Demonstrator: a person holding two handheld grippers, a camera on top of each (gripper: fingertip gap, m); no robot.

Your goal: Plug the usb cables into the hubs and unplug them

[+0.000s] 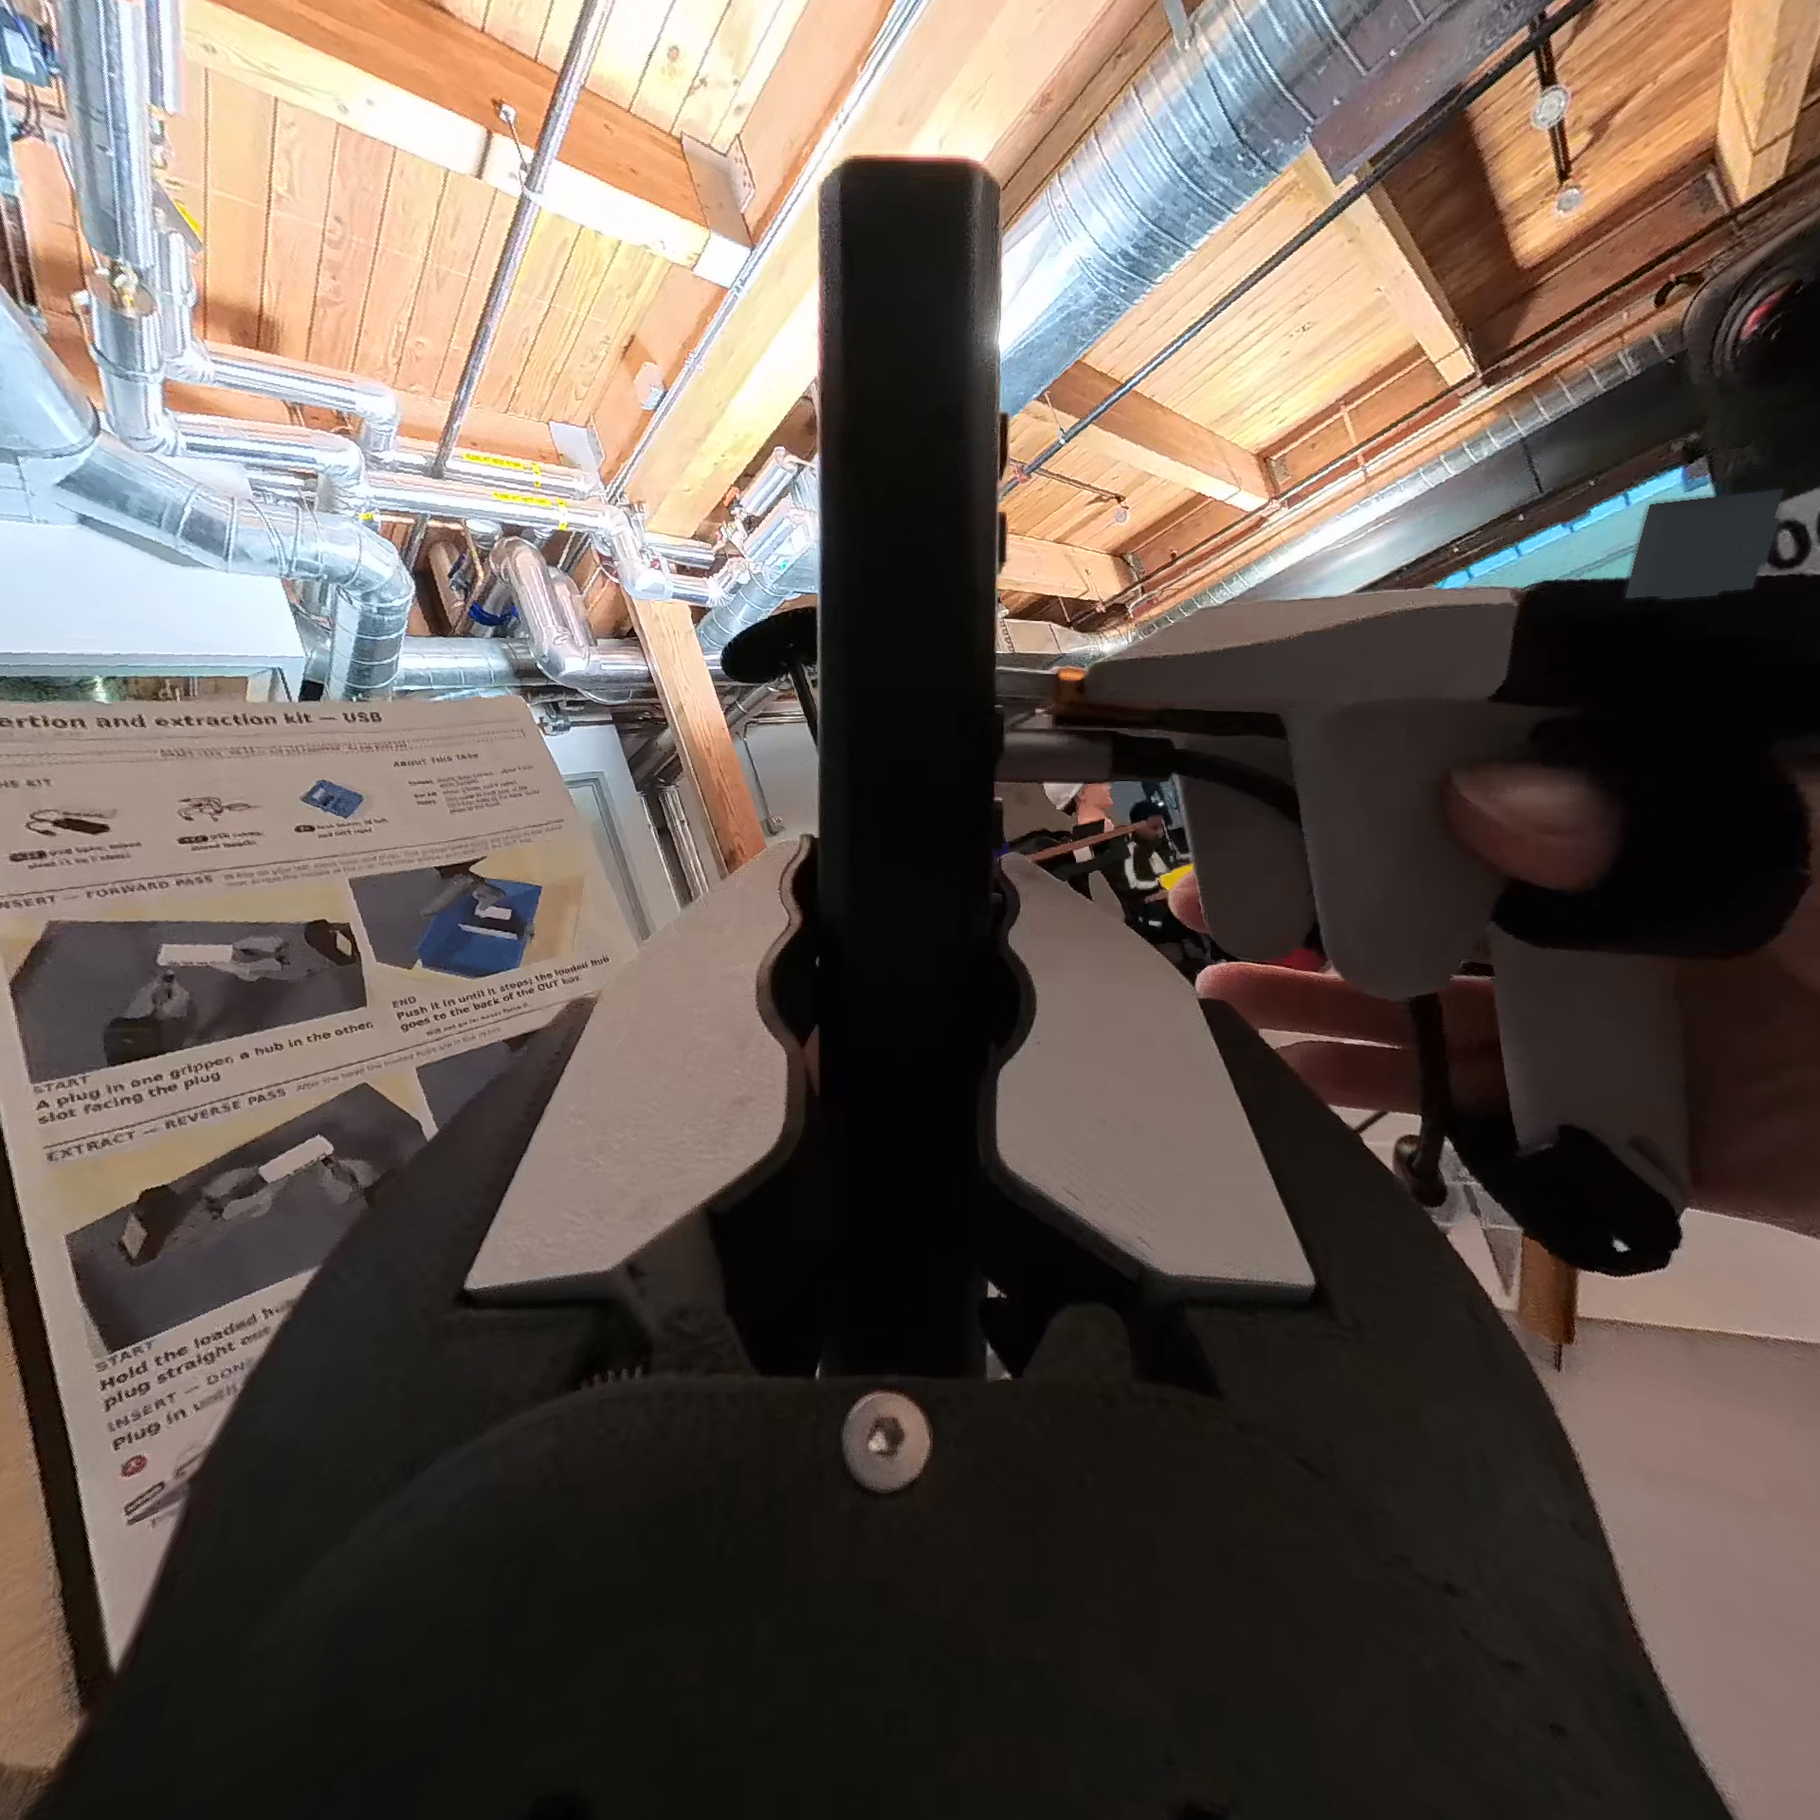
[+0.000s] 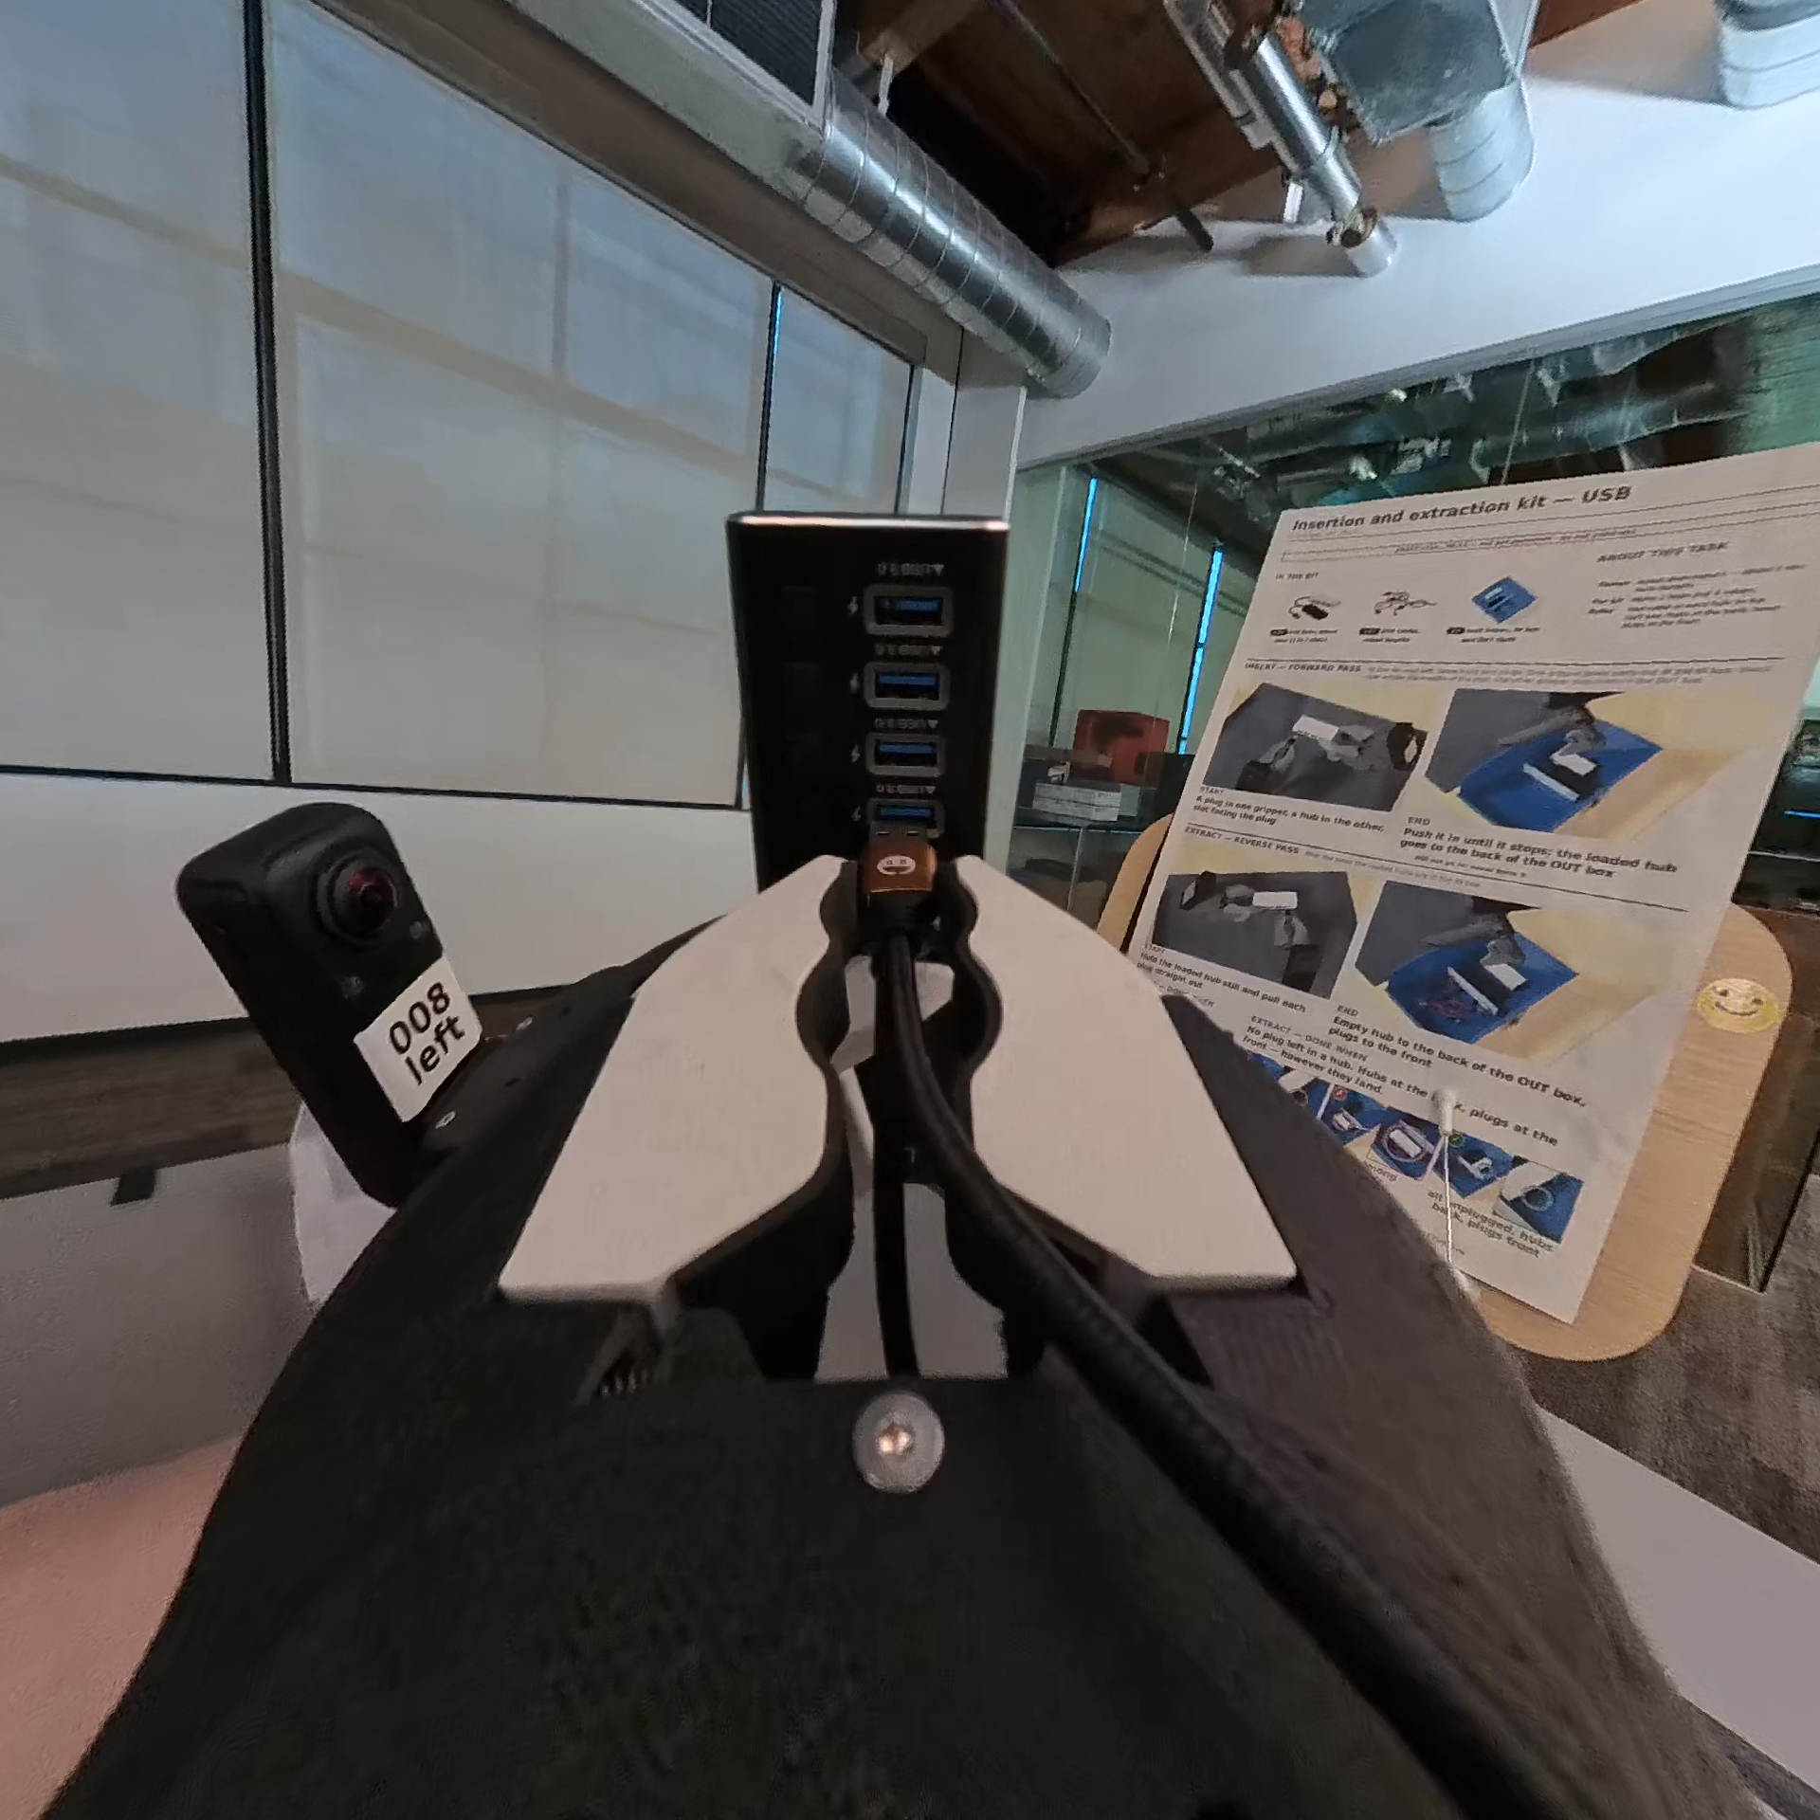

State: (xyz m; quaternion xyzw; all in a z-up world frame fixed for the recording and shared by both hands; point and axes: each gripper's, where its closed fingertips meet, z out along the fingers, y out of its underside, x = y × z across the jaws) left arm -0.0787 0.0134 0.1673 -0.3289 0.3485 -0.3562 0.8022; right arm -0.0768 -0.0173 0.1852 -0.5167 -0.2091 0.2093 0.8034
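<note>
My left gripper (image 1: 906, 877) is shut on a tall black USB hub (image 1: 908, 552) and holds it upright, pointing at the ceiling. In the right wrist view the hub (image 2: 788, 689) shows a column of several blue ports. My right gripper (image 2: 898, 877) is shut on an orange-and-black USB plug (image 2: 896, 872) with a black braided cable (image 2: 921, 1064) trailing back between the fingers. The plug's metal tip is at the lowest port. In the left wrist view the right gripper (image 1: 1073, 694) comes in from the right, its plug (image 1: 1069, 684) against the hub's side.
A printed instruction sheet (image 1: 256, 985) leans on a wooden board at the left, and shows at the right in the right wrist view (image 2: 1458, 847). The left gripper's camera (image 2: 325, 985) is at the left. A person's hand (image 1: 1536, 817) holds the right gripper. Ducts and wooden beams are overhead. Less than 4 cm separates the two grippers' tips.
</note>
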